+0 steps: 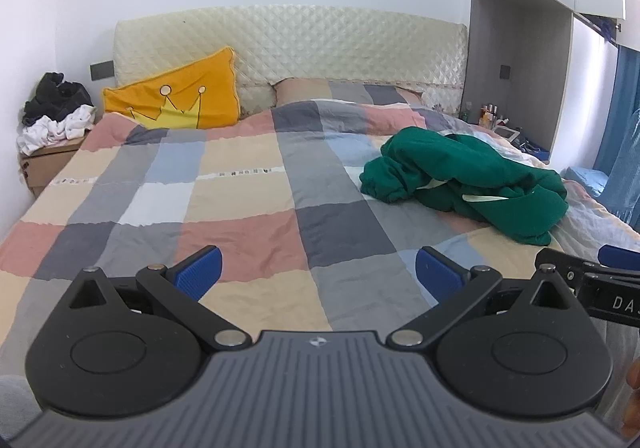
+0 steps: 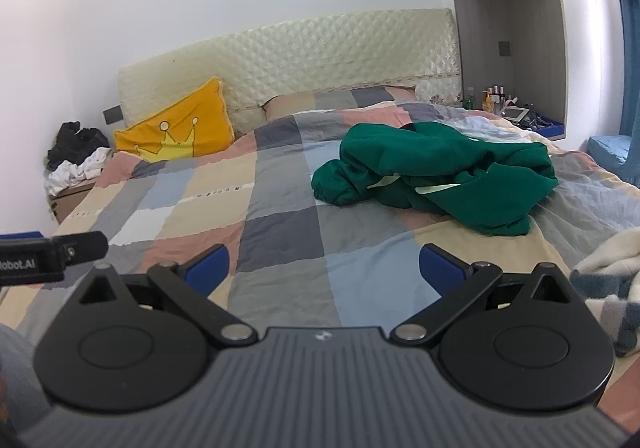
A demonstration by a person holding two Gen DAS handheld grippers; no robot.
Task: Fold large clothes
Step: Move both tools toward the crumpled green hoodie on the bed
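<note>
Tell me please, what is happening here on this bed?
A person holds two grippers above a checked bedspread. The left gripper and the right gripper are both open and hold nothing. A green garment lies crumpled on the bed ahead, not yet touched or folded.

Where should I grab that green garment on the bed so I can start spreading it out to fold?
Probably take the green garment by the bunched cuffed end sticking out toward the yellow pillow. It lies free on the checked quilt, not tucked under other folds, so the right gripper, now open, could come in low from the near side and pinch it.
</note>
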